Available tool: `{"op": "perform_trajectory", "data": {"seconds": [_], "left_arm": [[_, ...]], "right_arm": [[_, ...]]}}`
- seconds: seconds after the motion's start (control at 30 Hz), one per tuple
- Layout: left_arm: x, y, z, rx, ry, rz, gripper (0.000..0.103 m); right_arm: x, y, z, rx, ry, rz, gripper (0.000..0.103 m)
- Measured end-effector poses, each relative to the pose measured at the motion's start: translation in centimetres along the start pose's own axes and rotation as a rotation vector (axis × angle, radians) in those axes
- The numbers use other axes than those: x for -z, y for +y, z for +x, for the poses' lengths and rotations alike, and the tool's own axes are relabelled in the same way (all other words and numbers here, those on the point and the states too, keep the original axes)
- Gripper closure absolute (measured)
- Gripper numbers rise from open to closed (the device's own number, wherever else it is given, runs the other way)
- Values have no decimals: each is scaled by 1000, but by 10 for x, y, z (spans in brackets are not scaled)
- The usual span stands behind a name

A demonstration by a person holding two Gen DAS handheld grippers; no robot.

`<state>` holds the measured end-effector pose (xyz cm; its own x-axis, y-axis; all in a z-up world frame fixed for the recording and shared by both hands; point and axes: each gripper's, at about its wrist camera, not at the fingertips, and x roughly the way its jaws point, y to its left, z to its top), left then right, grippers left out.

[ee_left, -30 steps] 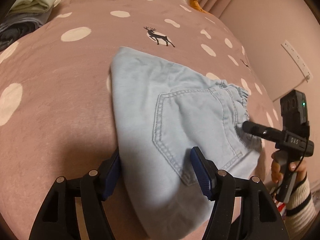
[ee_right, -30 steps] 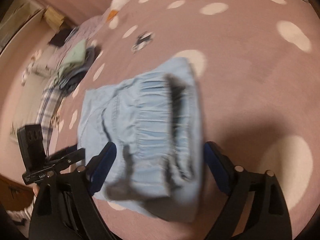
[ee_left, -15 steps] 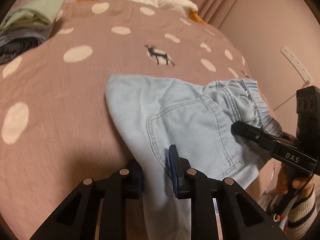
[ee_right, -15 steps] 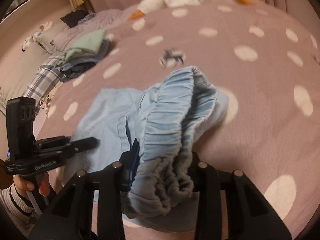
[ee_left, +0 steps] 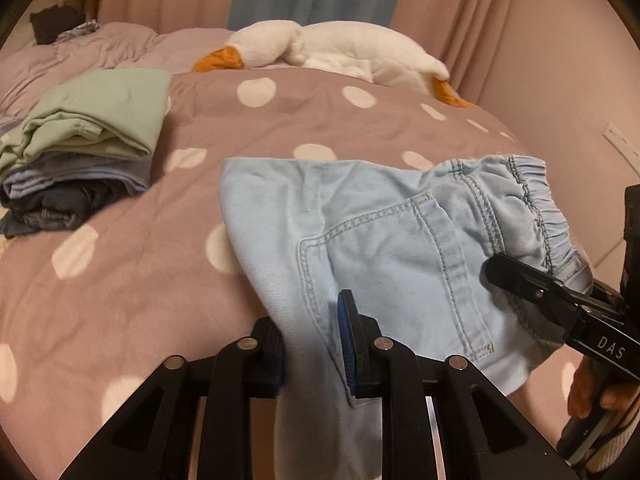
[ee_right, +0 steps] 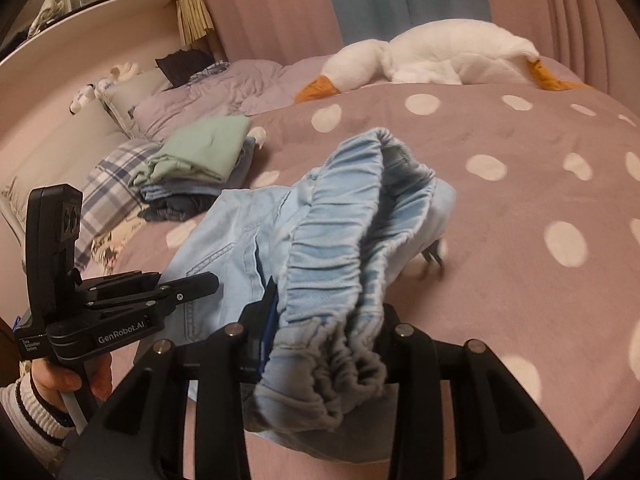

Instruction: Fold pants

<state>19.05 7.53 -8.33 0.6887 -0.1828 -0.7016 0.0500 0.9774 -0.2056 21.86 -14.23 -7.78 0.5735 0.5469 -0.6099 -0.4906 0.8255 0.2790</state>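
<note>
Bedroom; bed under a mauve bedspread [ee_left: 120, 288] with white dots, pink curtains behind.

Left wrist view:
- Pants [ee_left: 400, 240], light blue denim, folded, lifted partly off the bedspread; back pocket facing up, elastic waistband toward the right.
- Left gripper [ee_left: 310, 344]: jaws closed on the near edge of the pants, cloth hanging down between them.
- Right gripper [ee_left: 532, 284]: seen from the side at right, tip at the waistband end of the pants; held by a hand in a striped cuff.
- Stack of folded clothes [ee_left: 88, 152]: green item on top, blue and dark items beneath; on the bedspread at left, well apart from the pants.
- Plush goose [ee_left: 340, 48]: white, orange bill and feet, lying at the far end of the bed.

Right wrist view:
- Right gripper [ee_right: 324, 340]: jaws closed on the bunched elastic waistband of the pants [ee_right: 348, 216], which rises above the bedspread [ee_right: 520, 280].
- Left gripper [ee_right: 192, 286]: at left, against the pants' far edge.
- Stack of folded clothes [ee_right: 200, 156]: beyond the pants, beside a plaid pillow [ee_right: 108, 188].
- Plush goose [ee_right: 432, 56]: at the far end.
</note>
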Motion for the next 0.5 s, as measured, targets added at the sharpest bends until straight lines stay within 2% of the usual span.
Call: {"op": "perform_trajectory", "data": {"seconds": [0.13,0.23,0.27,0.3,0.33,0.37,0.4,0.5], "left_arm": [[-4,20,26,-37,44,-30,83],[3,27,43,-71,100,-32,82],[8,29,45,-90,103,-21,78],[11,29,44,-99,106,-19,61],[15,31,44,-113,117,-21,39],[18,33,43,-127,125,-26,30],[23,35,41,-136,128,-37,23],[39,42,37,-109,132,-77,17]], "right_arm": [[-2,-12,37,-17,64,78,66],[8,-26,63,18,163,144,57],[13,-31,68,29,202,170,48],[19,-38,71,33,238,212,39],[24,-43,70,24,250,245,39],[27,-46,65,7,243,264,39],[30,-46,59,2,236,269,36],[44,-40,42,36,246,240,31]]}}
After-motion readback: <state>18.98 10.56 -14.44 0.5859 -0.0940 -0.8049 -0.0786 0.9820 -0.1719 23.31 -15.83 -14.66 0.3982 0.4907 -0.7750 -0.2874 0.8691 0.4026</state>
